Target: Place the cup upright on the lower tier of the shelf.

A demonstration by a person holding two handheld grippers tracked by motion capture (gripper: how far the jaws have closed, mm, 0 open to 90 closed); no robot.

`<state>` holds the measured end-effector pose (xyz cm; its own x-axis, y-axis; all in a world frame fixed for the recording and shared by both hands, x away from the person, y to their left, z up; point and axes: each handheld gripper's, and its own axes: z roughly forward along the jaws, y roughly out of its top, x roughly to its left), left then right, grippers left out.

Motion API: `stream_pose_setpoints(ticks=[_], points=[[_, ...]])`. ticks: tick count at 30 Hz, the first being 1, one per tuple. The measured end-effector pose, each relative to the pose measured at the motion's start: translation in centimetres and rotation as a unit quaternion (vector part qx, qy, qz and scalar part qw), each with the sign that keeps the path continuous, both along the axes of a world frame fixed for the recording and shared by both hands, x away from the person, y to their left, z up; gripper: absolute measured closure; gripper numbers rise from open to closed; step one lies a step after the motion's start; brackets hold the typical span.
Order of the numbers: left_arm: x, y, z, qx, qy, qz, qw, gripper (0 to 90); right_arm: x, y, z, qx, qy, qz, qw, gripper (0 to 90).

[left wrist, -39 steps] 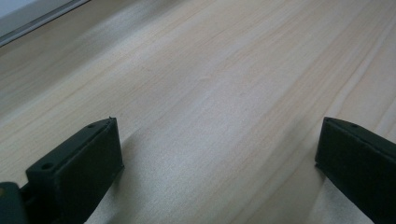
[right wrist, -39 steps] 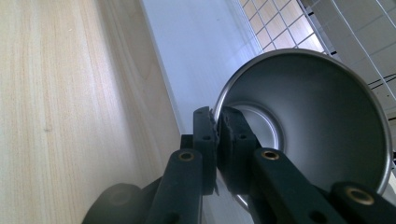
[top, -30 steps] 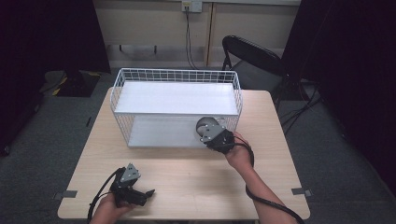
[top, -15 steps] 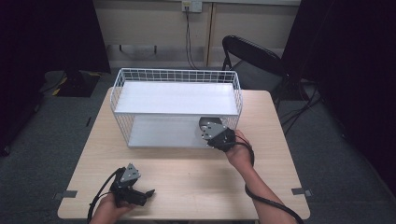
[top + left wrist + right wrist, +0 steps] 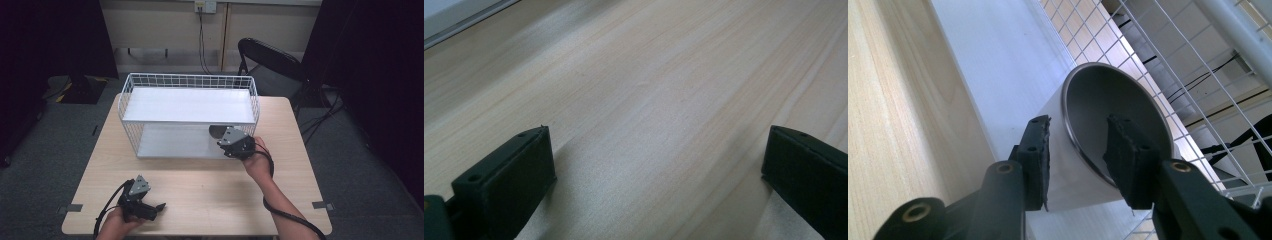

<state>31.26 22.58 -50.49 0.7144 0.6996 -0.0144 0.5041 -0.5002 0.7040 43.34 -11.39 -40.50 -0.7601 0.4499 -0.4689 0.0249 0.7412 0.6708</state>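
Right gripper view: your right gripper (image 5: 1075, 150) straddles the rim of the round steel cup with white outer wall (image 5: 1113, 125), one jaw outside the wall, one inside the bowl. Jaws have just been opening; a gap shows on both sides, so no grip on the rim. The cup sits straight ahead of the jaws, on the lower shelf of the white wire rack (image 5: 150, 82). Your left gripper (image 5: 156, 207) rests spread wide over bare light wooden table (image 5: 649, 90), nothing between the jaws.

Wooden table (image 5: 200, 190), white wire rack (image 5: 190, 107) on it, steel cup (image 5: 1113, 120) on rack's lower shelf
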Motion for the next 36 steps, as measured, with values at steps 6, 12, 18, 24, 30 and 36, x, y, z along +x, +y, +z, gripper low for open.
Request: stream_pose_setpoints(ticks=[6, 12, 18, 24, 30, 36], points=[[0.0, 0.0, 0.0, 0.0, 0.0, 0.0, 1.0, 0.0, -0.2, -0.4, 0.0, 0.01, 0.009, -0.003, 0.9999, 55.5], [0.0, 0.0, 0.0, 0.0, 0.0, 0.0, 1.0, 0.0, -0.6, -0.9, 0.1, 0.034, 0.027, -0.004, 0.999, 47.1], [0.0, 0.0, 0.0, 0.0, 0.0, 0.0, 1.0, 0.0, -1.2, -1.2, 0.2, 0.053, 0.041, 0.002, 0.9978, 36.1], [0.0, 0.0, 0.0, 0.0, 0.0, 0.0, 1.0, 0.0, -1.7, -1.1, 0.3, 0.054, 0.056, 0.007, 0.9969, 25.0], [0.0, 0.0, 0.0, 0.0, 0.0, 0.0, 1.0, 0.0, -2.1, -1.3, 0.3, 0.064, 0.076, 0.01, 0.995, 17.0], [0.0, 0.0, 0.0, 0.0, 0.0, 0.0, 1.0, 0.0, -2.2, -1.8, 0.1, 0.075, 0.095, 0.015, 0.9925, 15.0]])
